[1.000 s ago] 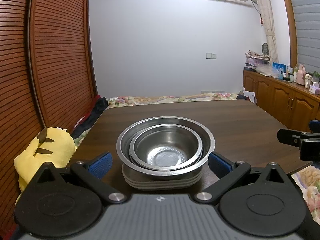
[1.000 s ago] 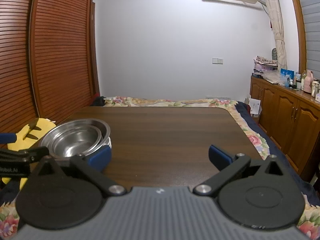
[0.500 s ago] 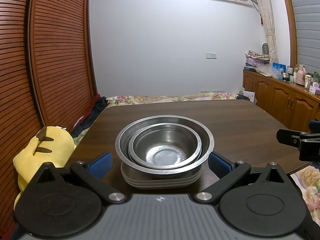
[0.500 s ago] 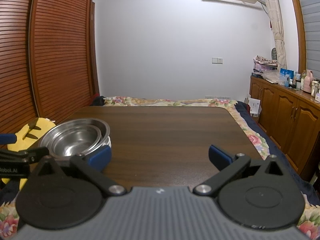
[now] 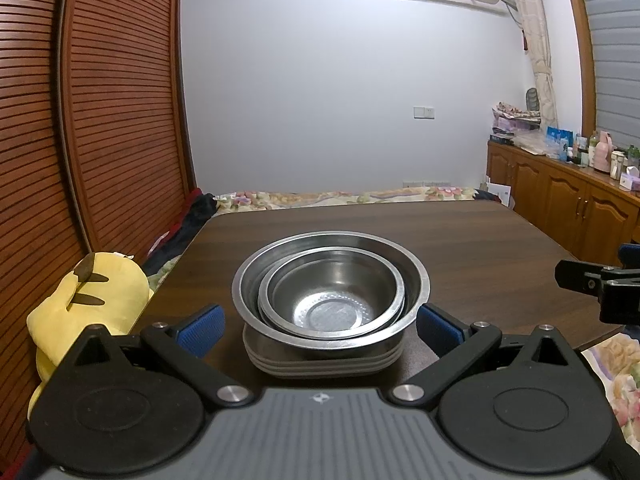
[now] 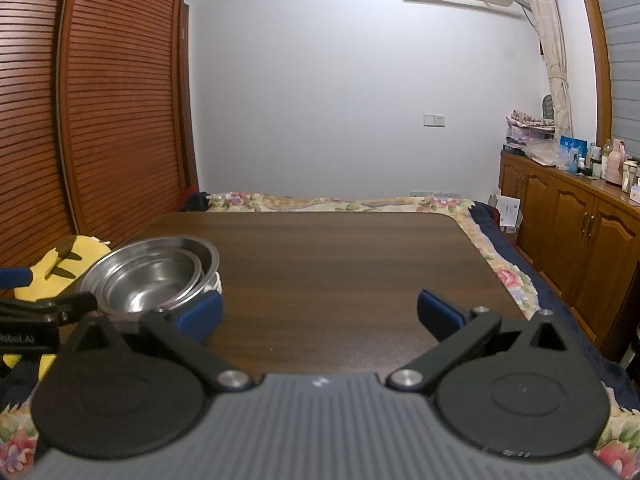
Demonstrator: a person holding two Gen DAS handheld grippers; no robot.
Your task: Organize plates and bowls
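Note:
A small steel bowl (image 5: 332, 292) sits nested in a larger steel bowl (image 5: 414, 280), and both rest on a stack of plates (image 5: 320, 362) on the dark wooden table (image 5: 460, 240). My left gripper (image 5: 320, 326) is open and empty, its blue pads on either side of the stack near the table's front edge. The stack also shows at the left of the right wrist view (image 6: 152, 276). My right gripper (image 6: 320, 314) is open and empty over bare table to the right of the stack.
A yellow plush toy (image 5: 88, 300) lies off the table's left edge by the slatted wooden doors (image 5: 100, 120). A floral bedspread (image 6: 340, 202) lies beyond the table. Wooden cabinets (image 6: 568, 224) with bottles stand along the right wall.
The left wrist view has drifted very slightly; the stack sits a touch further left in it. Both grippers stay open and empty.

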